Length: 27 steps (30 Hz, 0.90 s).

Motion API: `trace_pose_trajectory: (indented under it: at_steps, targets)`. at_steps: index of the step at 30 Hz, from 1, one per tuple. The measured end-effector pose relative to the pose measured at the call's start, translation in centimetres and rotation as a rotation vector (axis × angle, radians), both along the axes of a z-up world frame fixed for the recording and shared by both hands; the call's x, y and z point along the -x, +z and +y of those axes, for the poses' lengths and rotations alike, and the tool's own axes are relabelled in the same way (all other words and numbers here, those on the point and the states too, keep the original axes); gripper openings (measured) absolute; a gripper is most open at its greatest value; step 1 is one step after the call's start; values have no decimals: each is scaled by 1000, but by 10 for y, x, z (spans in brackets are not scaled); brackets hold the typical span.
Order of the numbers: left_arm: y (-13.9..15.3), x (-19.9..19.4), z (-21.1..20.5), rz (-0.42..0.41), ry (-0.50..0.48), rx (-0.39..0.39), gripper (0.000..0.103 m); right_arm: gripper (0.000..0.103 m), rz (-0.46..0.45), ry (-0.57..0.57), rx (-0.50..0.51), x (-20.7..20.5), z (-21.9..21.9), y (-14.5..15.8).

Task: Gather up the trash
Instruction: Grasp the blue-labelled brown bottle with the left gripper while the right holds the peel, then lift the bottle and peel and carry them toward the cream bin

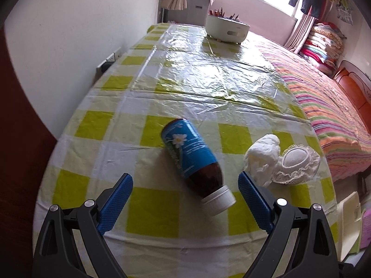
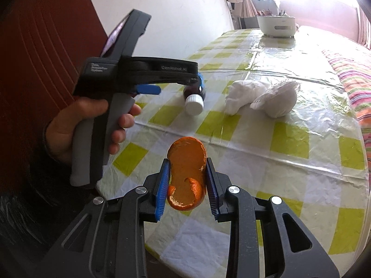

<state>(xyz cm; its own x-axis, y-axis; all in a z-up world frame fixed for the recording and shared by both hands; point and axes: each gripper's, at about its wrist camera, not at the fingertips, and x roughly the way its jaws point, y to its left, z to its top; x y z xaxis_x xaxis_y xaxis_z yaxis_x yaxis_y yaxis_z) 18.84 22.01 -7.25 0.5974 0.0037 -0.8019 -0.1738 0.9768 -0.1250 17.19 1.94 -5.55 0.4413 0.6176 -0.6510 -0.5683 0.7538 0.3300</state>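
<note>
Your left hand-held gripper (image 1: pixel 185 180) hangs wide open over the brown bottle (image 1: pixel 192 159), which lies on its side on the checked table (image 1: pixel 153 210), white cap toward you. The open fingers sit on each side of its neck, so it looks ready to be picked up. Just right of the bottle lie a crumpled tissue (image 1: pixel 262 157) and a lacy white cloth (image 1: pixel 299 162). Your right hand-held gripper (image 2: pixel 186 180) is squeezed tight on an orange peel (image 2: pixel 186 176), held up off the table to carry it away.
</note>
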Motion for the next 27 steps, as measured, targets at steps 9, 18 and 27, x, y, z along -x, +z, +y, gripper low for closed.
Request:
trace_pose_trajectory:
  at_steps: [9,18,27]
  targets:
    - [-16,-36,-4,87,68,36,89,29,12,-22,-42,-3,-10,-8]
    - [-32,-56,-6,121,102,3,74,30,14,-61,-73,2,-40,2]
    - [-28,-46,-10,62,72,-17,47,30,-3,-124,-87,4,-64,11]
